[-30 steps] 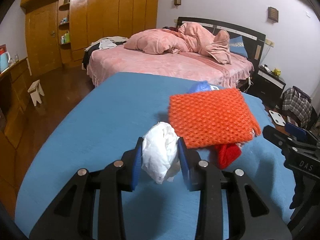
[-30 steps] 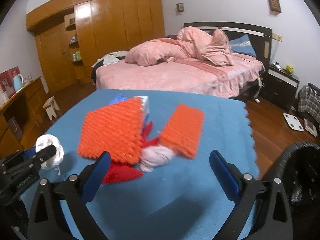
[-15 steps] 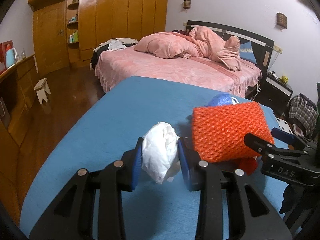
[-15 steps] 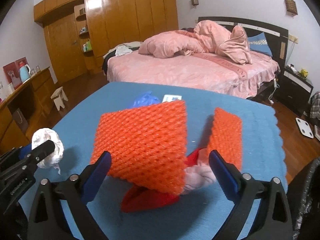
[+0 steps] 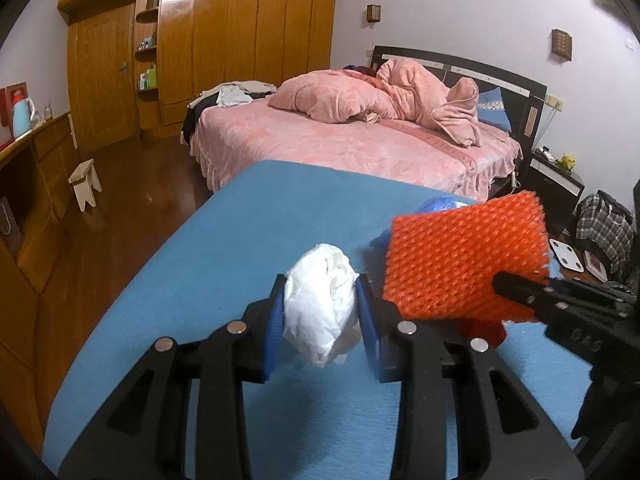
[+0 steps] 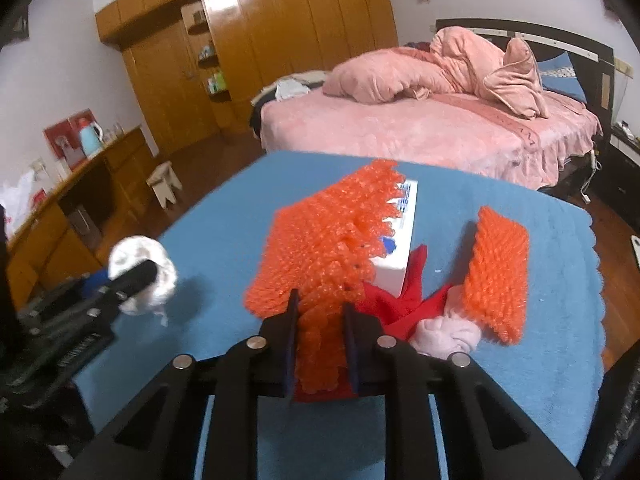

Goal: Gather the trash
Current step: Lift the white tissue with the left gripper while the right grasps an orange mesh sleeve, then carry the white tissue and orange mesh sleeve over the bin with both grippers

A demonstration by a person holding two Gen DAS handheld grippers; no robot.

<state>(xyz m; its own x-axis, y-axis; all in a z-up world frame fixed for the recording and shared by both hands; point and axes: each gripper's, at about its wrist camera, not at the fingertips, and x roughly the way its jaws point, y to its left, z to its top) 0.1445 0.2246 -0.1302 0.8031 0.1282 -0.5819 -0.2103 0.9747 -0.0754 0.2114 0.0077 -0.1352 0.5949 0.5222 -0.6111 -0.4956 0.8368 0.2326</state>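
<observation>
- Fingers of my left gripper (image 5: 320,322) pinch a crumpled white paper wad (image 5: 322,308) above the blue table's (image 5: 224,256) left edge.
- My right gripper's (image 6: 320,346) jaws are closing on the orange foam net (image 6: 324,256), mid-table.

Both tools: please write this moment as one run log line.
left tool: holds paper wad | right tool: closing on orange foam net | table: more trash left
</observation>
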